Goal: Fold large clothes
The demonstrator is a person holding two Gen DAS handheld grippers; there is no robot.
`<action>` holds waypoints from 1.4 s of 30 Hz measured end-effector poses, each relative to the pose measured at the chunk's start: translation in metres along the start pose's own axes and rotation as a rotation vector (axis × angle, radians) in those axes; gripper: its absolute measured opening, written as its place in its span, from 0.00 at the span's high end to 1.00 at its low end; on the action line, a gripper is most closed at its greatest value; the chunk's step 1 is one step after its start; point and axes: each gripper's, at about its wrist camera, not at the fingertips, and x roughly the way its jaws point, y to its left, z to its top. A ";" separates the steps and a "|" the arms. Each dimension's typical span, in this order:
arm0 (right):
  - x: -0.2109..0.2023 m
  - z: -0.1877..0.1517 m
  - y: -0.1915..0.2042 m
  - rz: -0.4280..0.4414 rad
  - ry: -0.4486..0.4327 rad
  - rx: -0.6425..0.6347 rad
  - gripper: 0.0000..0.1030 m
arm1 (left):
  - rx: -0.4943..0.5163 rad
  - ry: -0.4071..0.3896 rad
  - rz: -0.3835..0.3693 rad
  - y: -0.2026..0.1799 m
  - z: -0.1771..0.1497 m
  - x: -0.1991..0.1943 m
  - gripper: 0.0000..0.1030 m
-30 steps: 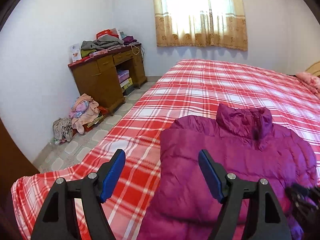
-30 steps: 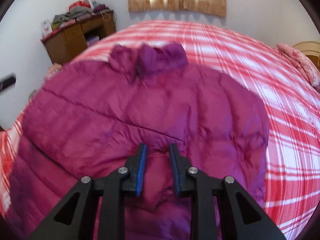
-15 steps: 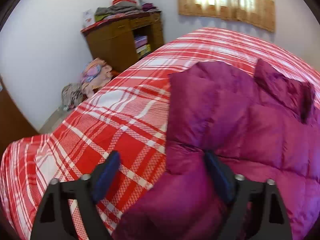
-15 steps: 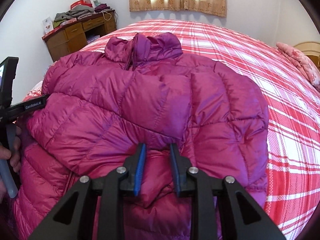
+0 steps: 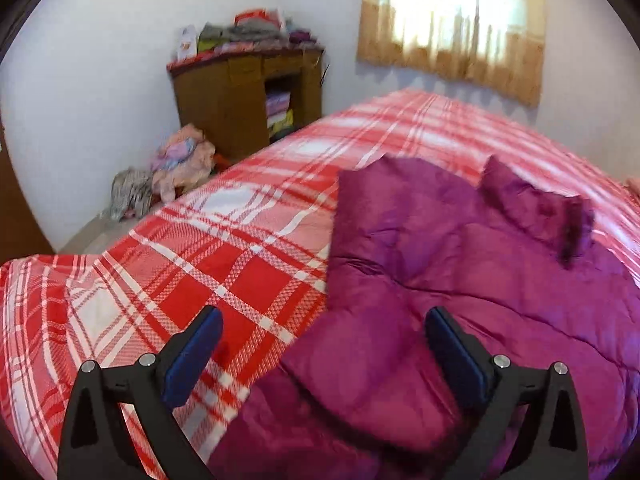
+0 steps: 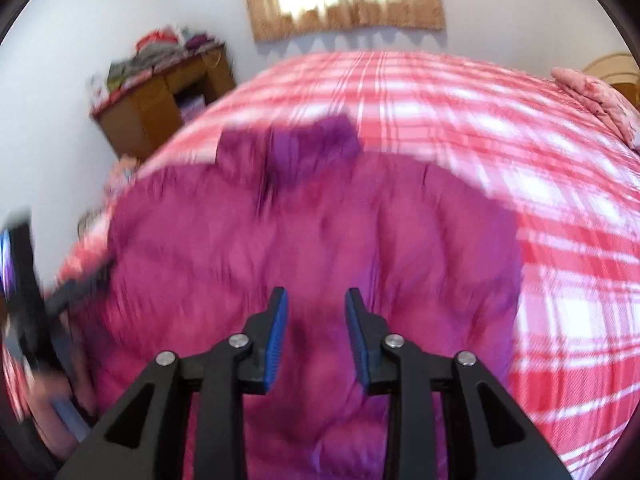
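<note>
the purple puffer jacket (image 5: 480,280) lies on the near part of the plaid bed (image 5: 240,248), sleeves seemingly folded in but body not yet folded, left gripper (image 5: 320,344) spread wide, right gripper (image 6: 316,322) narrowly parted, neither holding fabric.

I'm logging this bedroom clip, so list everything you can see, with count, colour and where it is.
Puffer jacket: one, magenta, lying on the bed, collar toward the window.
Bedspread: one, red and white plaid, covering the bed.
Desk: one, brown wood, against the far wall, clothes stacked on top.
Clothes pile: one heap, pinkish and grey, on the floor beside the desk.
Curtain: one, tan, over the window.
Pillow: one, pink, far right of the bed.
Left gripper: black, blue pads, open over the jacket's edge.
Right gripper: black, blue pads, jaws apart over the jacket.
</note>
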 end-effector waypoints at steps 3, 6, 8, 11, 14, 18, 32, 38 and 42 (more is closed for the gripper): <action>0.009 0.049 -0.009 0.031 -0.006 0.074 0.41 | 0.032 -0.024 -0.023 -0.009 -0.004 -0.007 0.01; 0.037 0.090 -0.017 0.016 0.019 0.114 0.40 | 0.065 0.022 0.007 -0.017 -0.002 0.003 0.01; 0.059 0.110 -0.020 0.009 0.039 0.149 0.40 | 0.074 0.032 0.019 -0.019 -0.003 0.006 0.01; 0.094 0.133 -0.024 0.035 0.085 0.238 0.40 | 0.064 0.022 0.013 -0.016 -0.003 0.004 0.01; 0.124 0.146 -0.033 0.105 0.149 0.378 0.40 | 0.046 0.022 0.010 -0.013 -0.005 0.004 0.01; 0.152 0.154 -0.022 0.030 0.193 0.316 0.40 | 0.025 0.043 0.000 -0.010 -0.006 0.010 0.01; 0.119 0.108 -0.052 0.038 0.231 0.218 0.85 | 0.017 0.055 -0.004 -0.007 -0.007 0.015 0.01; 0.130 0.073 -0.074 0.055 0.192 0.269 0.91 | 0.022 0.065 0.000 -0.006 -0.006 0.017 0.01; 0.121 0.053 -0.052 -0.030 0.018 0.076 0.90 | 0.040 0.074 -0.009 -0.008 -0.001 0.015 0.01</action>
